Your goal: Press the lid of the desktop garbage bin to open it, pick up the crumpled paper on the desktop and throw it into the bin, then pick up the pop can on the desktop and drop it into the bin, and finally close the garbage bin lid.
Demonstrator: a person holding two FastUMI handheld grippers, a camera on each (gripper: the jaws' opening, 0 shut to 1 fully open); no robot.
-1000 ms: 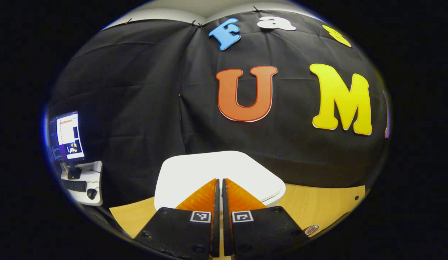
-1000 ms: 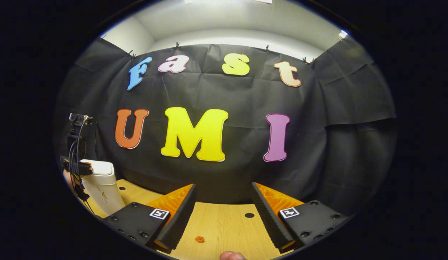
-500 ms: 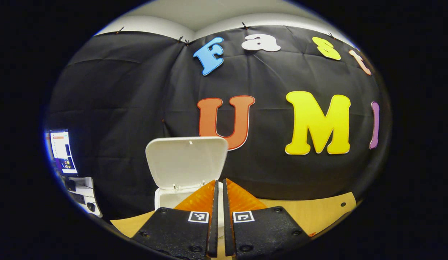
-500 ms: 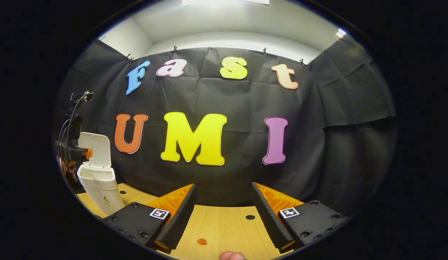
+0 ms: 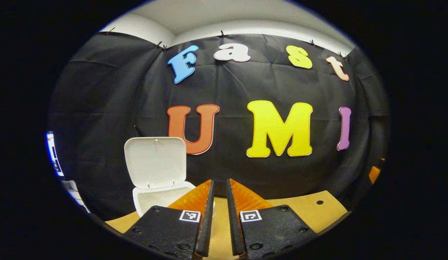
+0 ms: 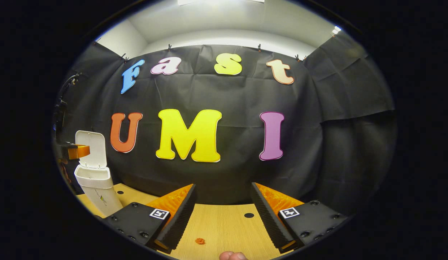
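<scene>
The white desktop bin [image 5: 151, 199] stands at the left on the wooden table [image 5: 307, 213], its lid [image 5: 155, 161] flipped up and upright. My left gripper [image 5: 219, 186] hovers just to the right of the bin's open mouth, its jaws nearly together with only a narrow slit and nothing between them. In the right gripper view the same bin [image 6: 97, 189] stands far left with its lid [image 6: 91, 148] raised, and the left gripper [image 6: 77, 151] hangs beside the lid. My right gripper [image 6: 222, 204] is open over the table, above a small orange crumpled scrap [image 6: 200, 241].
The wooden table [image 6: 224, 225] has small dark holes [image 6: 249, 215] near its back edge. A fingertip [image 6: 229, 256] shows at the bottom of the right gripper view. A lit monitor [image 5: 52, 153] stands past the table's left end.
The bin lid went from pressed down to sprung fully open. My left gripper lifted off it, drew back and to the right, and its jaws parted slightly. The right gripper barely moved.
</scene>
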